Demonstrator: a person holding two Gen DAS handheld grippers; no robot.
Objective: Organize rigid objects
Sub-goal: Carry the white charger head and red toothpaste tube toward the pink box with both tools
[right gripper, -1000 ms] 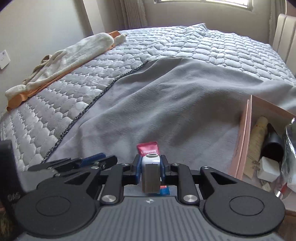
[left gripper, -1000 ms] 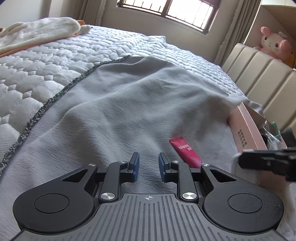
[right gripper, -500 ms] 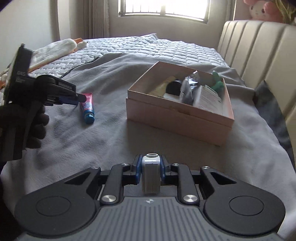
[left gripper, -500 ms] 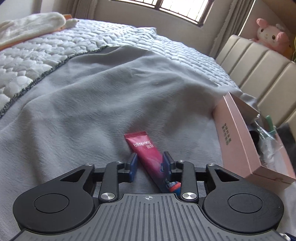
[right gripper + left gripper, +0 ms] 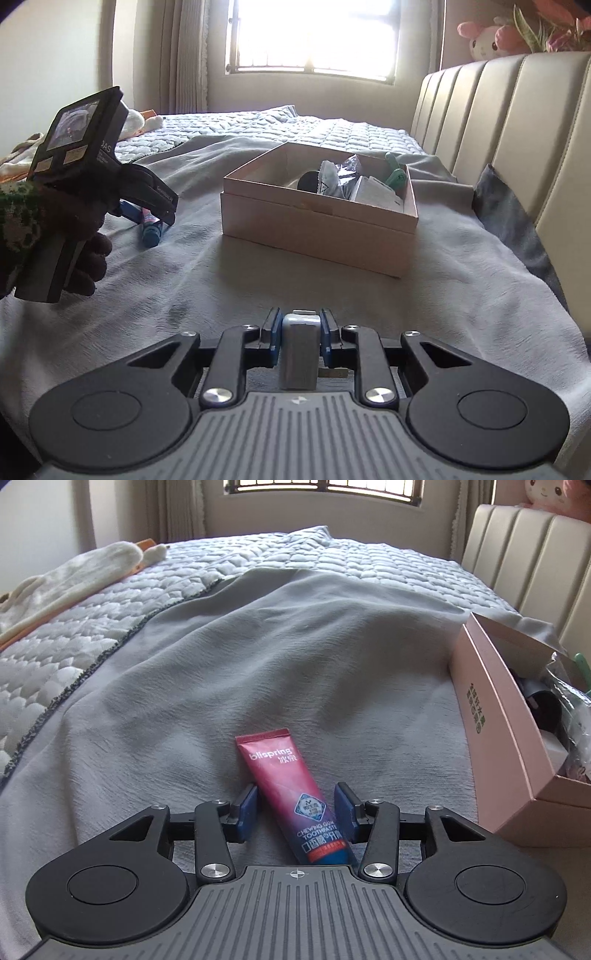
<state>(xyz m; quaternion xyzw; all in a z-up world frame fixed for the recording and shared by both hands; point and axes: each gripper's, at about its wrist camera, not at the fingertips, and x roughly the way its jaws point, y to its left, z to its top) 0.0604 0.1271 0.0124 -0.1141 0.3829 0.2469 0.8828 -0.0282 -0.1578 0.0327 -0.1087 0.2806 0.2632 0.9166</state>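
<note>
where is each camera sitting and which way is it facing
Left wrist: on the left gripper, looking down its open fingers at the toothpaste tube lying between them on the grey blanket.
Right wrist: on the right gripper, shut on a small grey block, facing the pink box and window; the gloved hand shows.
Shared: tube, box, blanket.
</note>
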